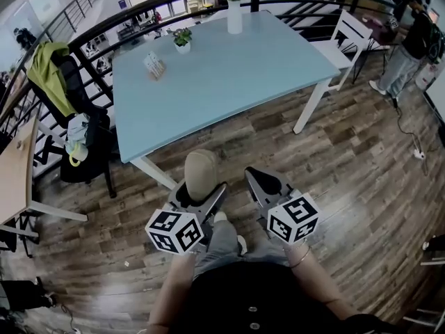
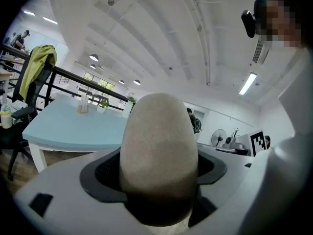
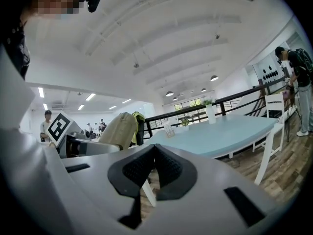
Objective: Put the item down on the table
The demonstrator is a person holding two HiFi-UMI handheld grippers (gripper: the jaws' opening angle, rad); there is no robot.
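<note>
Nearest the lens, a beige egg-shaped item (image 2: 159, 155) fills the middle of the left gripper view, standing upright with its rounded tip at 12 o'clock. The left gripper (image 1: 201, 188) pinches it: its dark pads press on the lower half from 9 and 3 o'clock. The surface looks matte and finely grained, possibly foam or stone; the views do not settle which.

From the head view, the item hangs in the air over the wooden floor (image 1: 361, 158), just short of the near edge of the light blue table (image 1: 229, 82) and not touching it. The table lies at 12 o'clock from the item.

At 3 o'clock of the item, near but apart, is the right gripper (image 1: 267, 184). Its jaws are pressed together with nothing between them, as the right gripper view shows.

On the table's far end stand a white vase of flowers (image 1: 234, 9) at 12 o'clock, a small potted plant (image 1: 183, 40) at 11 o'clock and a card holder (image 1: 154, 65) nearer the left edge. A white chair (image 1: 348, 40) sits at the table's 2 o'clock corner. A black chair draped with a yellow-green jacket (image 1: 50, 72) stands at 9 o'clock.
</note>
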